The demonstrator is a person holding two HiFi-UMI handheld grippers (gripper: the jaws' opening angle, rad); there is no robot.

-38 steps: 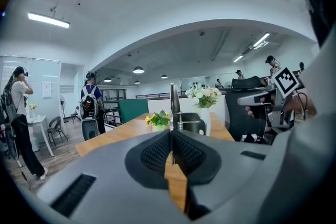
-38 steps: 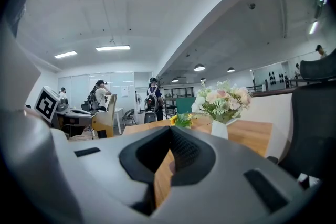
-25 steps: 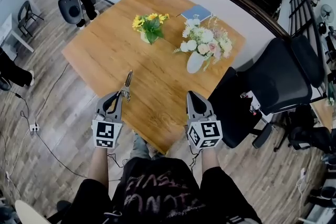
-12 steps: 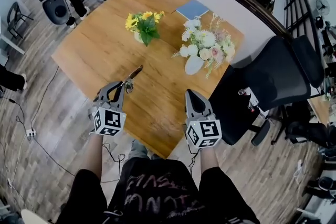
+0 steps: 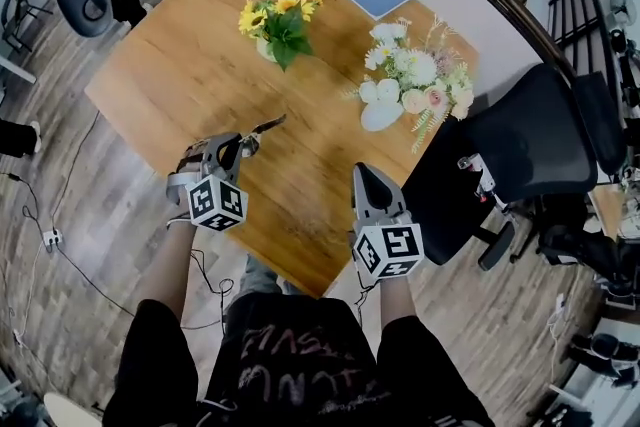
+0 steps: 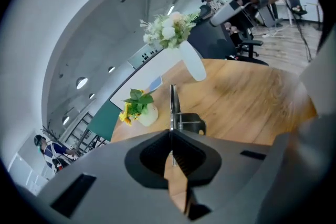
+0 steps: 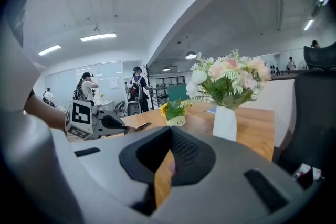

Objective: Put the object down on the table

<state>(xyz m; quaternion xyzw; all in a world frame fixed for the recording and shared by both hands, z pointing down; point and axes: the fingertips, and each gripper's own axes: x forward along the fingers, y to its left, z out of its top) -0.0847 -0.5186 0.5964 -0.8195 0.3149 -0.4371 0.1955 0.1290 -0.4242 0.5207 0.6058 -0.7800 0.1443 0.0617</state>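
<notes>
Left gripper (image 5: 232,148): jaws closed on the tool (image 5: 263,127), a slim metal piece with a dark handle loop, shears by the look. In the left gripper view the pads meet at the gripper (image 6: 170,135) and the tool (image 6: 172,104) stands out straight ahead of them, blade edge-on and upright in the frame.

Right gripper (image 5: 368,175): jaws closed, nothing between them. The right gripper view confirms this at the tips (image 7: 169,131).

Position of the tool: lower left of centre in the head view, over the near left part of the table (image 5: 170,65). Its long axis runs from my left jaws toward the upper right of the frame, tip aimed roughly at the white vase (image 5: 383,116) but well apart from it. The yellow flowers (image 5: 276,23) sit further up the frame, also well apart.

Bearing on the coming move: the tool is in the left hand alone; the right gripper is well off to the right at the table's near edge and plays no part. I judge the put-down calls for lowering along the present axis onto the bare wood under the tip, then opening.

Not established:
- Whether the tool touches the table or hangs above it; no view settles this.
- The gripped part of the handle, hidden by the pads.
- The tool's exact make, since only an edge and one loop show.
</notes>
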